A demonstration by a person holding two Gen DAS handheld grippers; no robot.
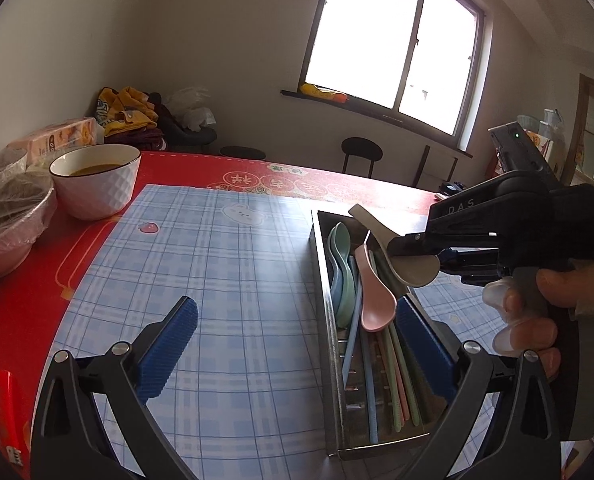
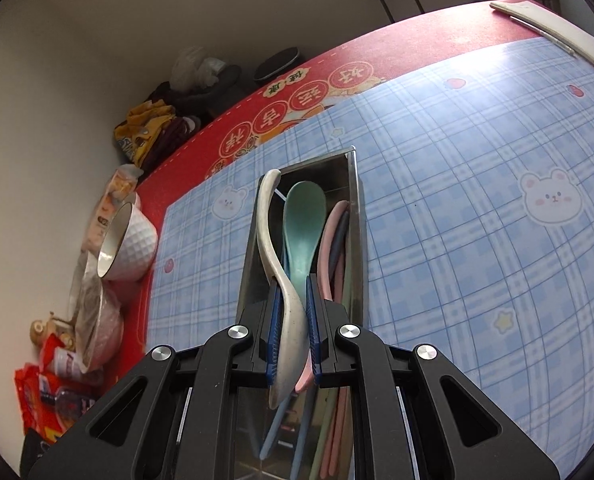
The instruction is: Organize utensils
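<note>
Your right tongs (image 2: pixel 292 336) are clamped on the beige spoon (image 2: pixel 279 264), held over the metal tray (image 2: pixel 356 208) with its long axis along the tray's, so lower it straight in, while your left tongs (image 1: pixel 297 344) stand wide open, empty, astride the tray's near end.

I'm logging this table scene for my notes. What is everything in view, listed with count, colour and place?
Long stainless steel utensil tray: one, silver, on the plaid mat.
Beige plastic soup spoon: one, clamped above the tray.
Teal plastic spoon: one, in the tray.
Pink plastic spoon: one, in the tray.
Pastel chopsticks: several, pink, green, blue, in the tray.
Blue plaid mat: one, on the red tablecloth.
White textured ceramic bowl: one, far left, on the tablecloth.
Left hand-held gripper: open, empty.
Right hand-held gripper: shut on the beige spoon.
</note>
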